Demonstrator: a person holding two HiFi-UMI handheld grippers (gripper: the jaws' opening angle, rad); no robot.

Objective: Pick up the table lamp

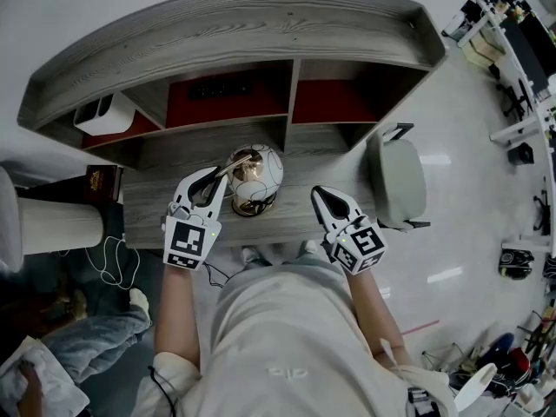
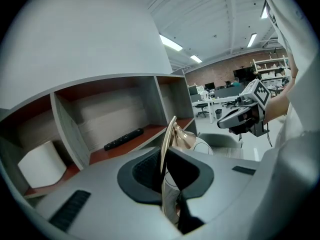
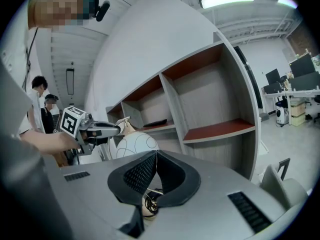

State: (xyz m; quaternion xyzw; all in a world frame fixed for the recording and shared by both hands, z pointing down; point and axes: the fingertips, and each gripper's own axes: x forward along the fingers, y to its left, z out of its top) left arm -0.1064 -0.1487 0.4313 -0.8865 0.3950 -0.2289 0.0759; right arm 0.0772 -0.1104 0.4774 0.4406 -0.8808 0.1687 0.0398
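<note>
The table lamp, a white globe with thin black lines on a gold base, is on the grey desk below the shelves. My left gripper is shut on the lamp's thin gold arm, which runs up between its pads. The globe shows behind my right gripper, whose jaws are closed together with nothing between them. In the head view the right gripper sits just right of the lamp, apart from it.
A curved grey shelf unit with red-floored compartments rises behind the desk; a black remote and a white box lie in it. A grey chair stands to the right. Cables hang at the left.
</note>
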